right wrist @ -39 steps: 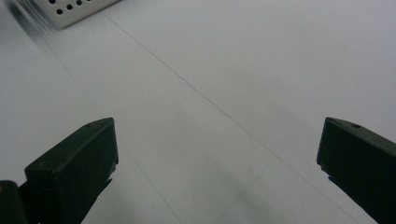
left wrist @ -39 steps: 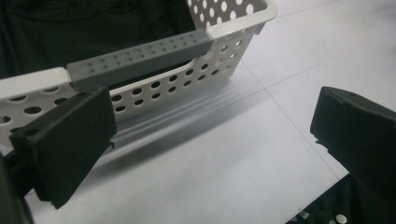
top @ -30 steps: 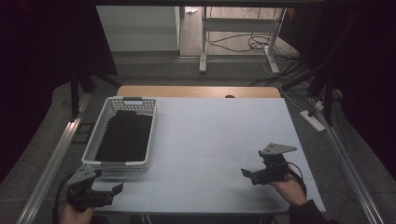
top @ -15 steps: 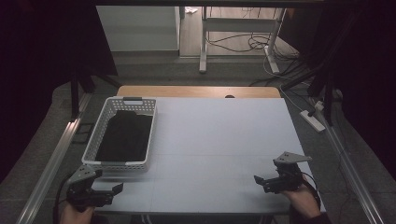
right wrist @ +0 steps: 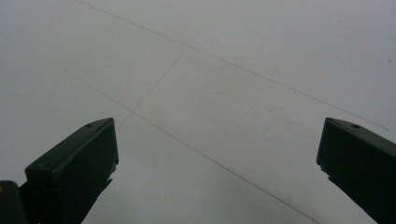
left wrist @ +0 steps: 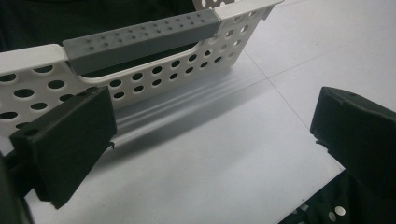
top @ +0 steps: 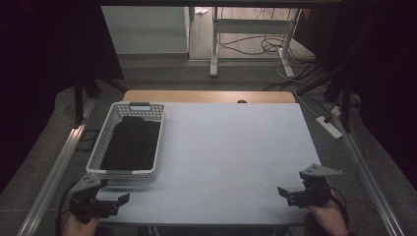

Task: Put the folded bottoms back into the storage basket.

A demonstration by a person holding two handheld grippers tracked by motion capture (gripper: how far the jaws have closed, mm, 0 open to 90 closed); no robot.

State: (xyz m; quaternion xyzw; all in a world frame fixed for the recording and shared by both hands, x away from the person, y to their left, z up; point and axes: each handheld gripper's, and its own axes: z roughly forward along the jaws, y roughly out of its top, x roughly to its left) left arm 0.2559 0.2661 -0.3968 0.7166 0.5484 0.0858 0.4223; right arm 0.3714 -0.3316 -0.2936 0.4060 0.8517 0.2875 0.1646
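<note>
Your white perforated plastic basket (top: 98, 156) has round holes, a dotted grey handle strip (left wrist: 140, 39), and holds what looks like black folded cloth (top: 129, 145). The pale grey tabletop (top: 236, 147) shows faint seam lines.

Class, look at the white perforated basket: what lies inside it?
A dark folded cloth fills the white basket. Whatever lies beneath the cloth is covered.

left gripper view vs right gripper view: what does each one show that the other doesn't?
Left gripper view alone: the white perforated basket close ahead, its grey handle bar, and dark cloth inside it. Right gripper view alone: a longer run of bare tabletop with thin seam lines crossing. Shared: each looks past its own two black jaws, set wide apart with nothing between them, so left gripper and right gripper are both open over the pale table.
</note>
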